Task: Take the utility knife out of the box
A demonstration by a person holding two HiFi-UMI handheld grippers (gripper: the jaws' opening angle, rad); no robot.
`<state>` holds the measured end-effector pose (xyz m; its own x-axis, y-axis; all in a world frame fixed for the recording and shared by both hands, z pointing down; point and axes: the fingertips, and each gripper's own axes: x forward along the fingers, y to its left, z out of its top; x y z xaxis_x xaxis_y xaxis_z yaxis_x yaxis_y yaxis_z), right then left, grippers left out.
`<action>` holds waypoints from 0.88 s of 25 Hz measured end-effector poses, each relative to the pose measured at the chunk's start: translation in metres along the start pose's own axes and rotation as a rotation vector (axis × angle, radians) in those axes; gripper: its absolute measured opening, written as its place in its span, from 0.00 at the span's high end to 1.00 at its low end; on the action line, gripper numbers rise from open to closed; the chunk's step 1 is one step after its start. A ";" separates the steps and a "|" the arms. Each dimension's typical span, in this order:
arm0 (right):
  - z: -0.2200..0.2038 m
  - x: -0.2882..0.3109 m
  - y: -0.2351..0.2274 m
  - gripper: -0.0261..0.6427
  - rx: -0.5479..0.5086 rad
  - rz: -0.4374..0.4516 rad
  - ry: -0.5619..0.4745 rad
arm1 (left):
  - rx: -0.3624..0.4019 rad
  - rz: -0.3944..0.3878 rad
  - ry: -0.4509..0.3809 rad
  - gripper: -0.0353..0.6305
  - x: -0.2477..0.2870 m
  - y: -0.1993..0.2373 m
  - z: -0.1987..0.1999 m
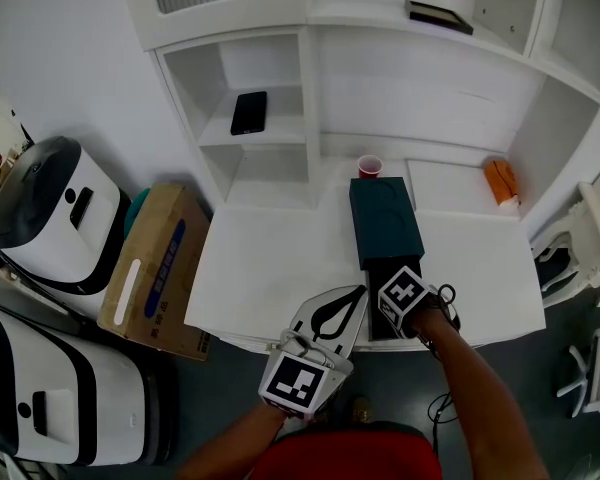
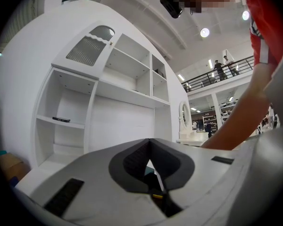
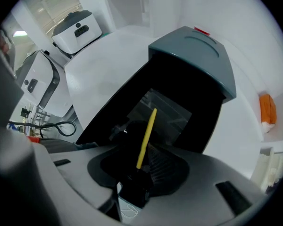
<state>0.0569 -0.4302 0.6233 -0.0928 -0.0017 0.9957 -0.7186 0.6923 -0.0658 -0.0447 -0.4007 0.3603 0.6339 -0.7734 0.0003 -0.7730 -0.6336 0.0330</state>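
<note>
A dark teal box (image 1: 385, 218) lies on the white table (image 1: 270, 268), its lid slid back from a black inner tray (image 1: 377, 268) at the near end. In the right gripper view the utility knife (image 3: 146, 135), black with a yellow strip, lies in that tray (image 3: 127, 102). My right gripper (image 1: 395, 320) points straight down into the tray. Its jaws (image 3: 139, 166) stand wide on either side of the knife, and I see no pad pressing on it. My left gripper (image 1: 356, 296) lies level at the table's front edge, left of the box, shut and empty (image 2: 148, 145).
A red cup (image 1: 369, 165) stands just behind the box, and an orange object (image 1: 501, 181) lies at the back right. A phone (image 1: 248, 112) rests on a shelf of the white cabinet. A cardboard box (image 1: 155, 268) and white machines (image 1: 50, 213) stand left of the table.
</note>
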 end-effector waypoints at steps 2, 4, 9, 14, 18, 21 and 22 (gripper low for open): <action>0.001 0.000 0.002 0.77 0.006 0.008 -0.005 | 0.001 -0.003 0.002 0.89 0.001 0.000 -0.001; 0.002 0.000 0.004 0.84 0.013 0.018 -0.018 | 0.001 -0.007 0.004 0.89 0.002 0.000 -0.002; 0.000 -0.001 0.005 0.87 0.027 0.018 -0.037 | 0.005 -0.015 0.007 0.89 0.004 -0.001 -0.002; 0.006 -0.018 0.003 0.87 0.042 0.026 -0.130 | 0.005 -0.017 0.015 0.89 0.004 -0.002 -0.004; 0.017 -0.047 -0.004 0.87 0.068 0.032 -0.275 | 0.011 -0.024 0.024 0.89 0.006 -0.006 -0.006; 0.022 -0.076 -0.007 0.87 0.090 0.037 -0.410 | 0.013 -0.027 0.027 0.89 0.008 -0.010 -0.006; 0.023 -0.087 -0.007 0.87 0.096 0.039 -0.463 | 0.016 -0.027 0.024 0.89 0.008 -0.010 -0.006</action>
<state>0.0541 -0.4512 0.5355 -0.4030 -0.3138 0.8597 -0.7671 0.6282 -0.1303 -0.0316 -0.4005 0.3659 0.6551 -0.7552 0.0236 -0.7555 -0.6549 0.0175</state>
